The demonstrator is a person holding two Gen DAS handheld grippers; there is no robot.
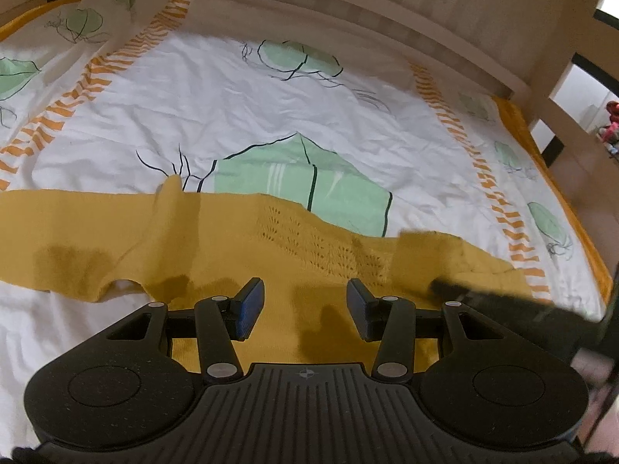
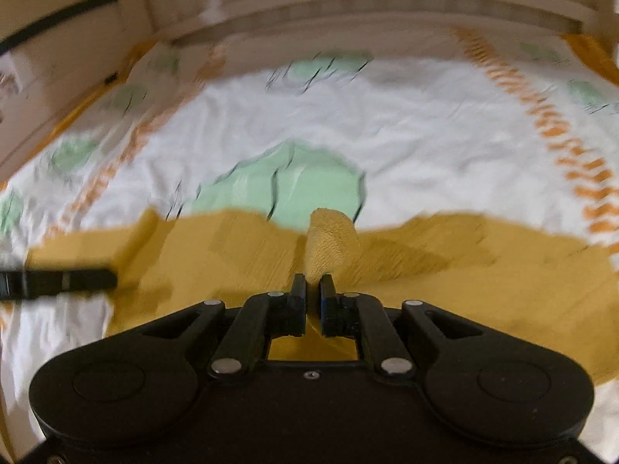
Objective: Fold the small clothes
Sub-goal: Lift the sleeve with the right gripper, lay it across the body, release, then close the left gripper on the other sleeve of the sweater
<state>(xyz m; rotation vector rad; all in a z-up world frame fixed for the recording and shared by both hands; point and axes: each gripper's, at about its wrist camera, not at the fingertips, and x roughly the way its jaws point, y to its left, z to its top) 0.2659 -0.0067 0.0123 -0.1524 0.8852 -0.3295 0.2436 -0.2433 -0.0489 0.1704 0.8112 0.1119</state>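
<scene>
Item: mustard knit garment [image 1: 240, 255], small, with an openwork panel; spread across the near part of the bed, on a white bedspread [image 1: 216, 108] printed with green shapes and orange stripes. Wooden bed frame [image 1: 387, 27] behind

Left claw [image 1: 305, 309]: jaws standing apart, nothing between the pads, held over the middle of the garment with cloth visible in the gap

Right claw [image 2: 312, 290]: jaws close together, pinching a fold of the mustard knit that stands up beyond the tips. Picture heavily blurred; whether the pads are only just easing cannot be told. Seen from the left wrist view as a dark blurred bar over the garment's right end

Step in hand, judged: bringing a side or sleeve of the garment over toward the middle, first fold not yet laid flat

Next move, judged: lay the pinched edge onto the body of the garment in line with the far edge, release, and have the left claw steady or smooth the middle so the knit does not drag
</scene>
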